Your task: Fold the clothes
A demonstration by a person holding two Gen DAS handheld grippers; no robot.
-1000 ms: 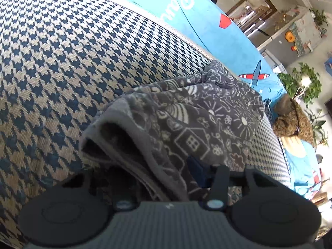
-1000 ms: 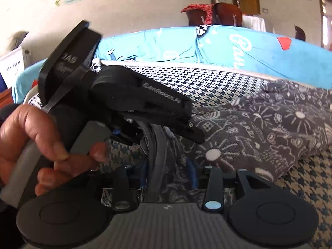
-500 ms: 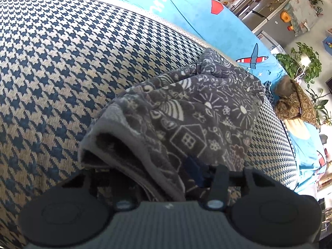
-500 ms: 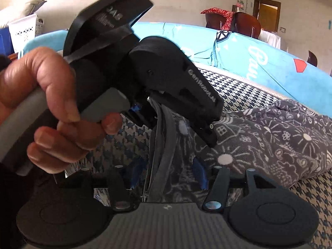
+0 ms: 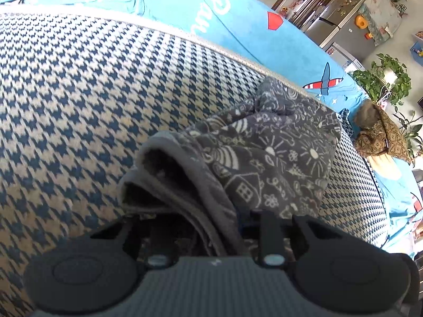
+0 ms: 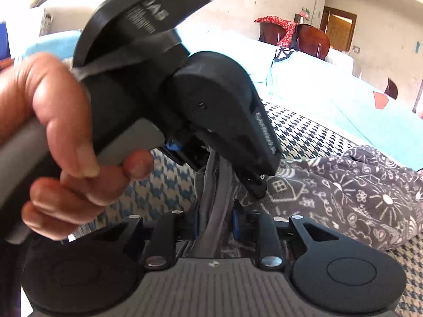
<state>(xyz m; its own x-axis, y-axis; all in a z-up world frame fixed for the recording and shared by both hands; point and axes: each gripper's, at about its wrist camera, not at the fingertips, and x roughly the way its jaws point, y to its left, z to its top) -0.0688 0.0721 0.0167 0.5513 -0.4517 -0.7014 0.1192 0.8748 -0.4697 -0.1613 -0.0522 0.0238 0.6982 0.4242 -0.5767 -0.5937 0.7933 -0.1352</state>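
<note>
A grey garment printed with white doodles lies bunched on a blue-and-cream houndstooth cover. My left gripper is shut on its folded hem, and the cloth hides the fingertips. In the right wrist view the same garment trails off to the right. There a hand holds the left gripper just above my right gripper. The right jaws are closing, and the hem fills the gap between their blue pads.
A bright blue blanket lies behind the houndstooth cover. A brown patterned cloth and green plants are at the far right. Chairs draped in red cloth stand by a wooden door.
The left gripper and the hand have come closer in the right wrist view and tilted. The right pads have narrowed onto the hem. The left view has rolled slightly; the garment stays put.
</note>
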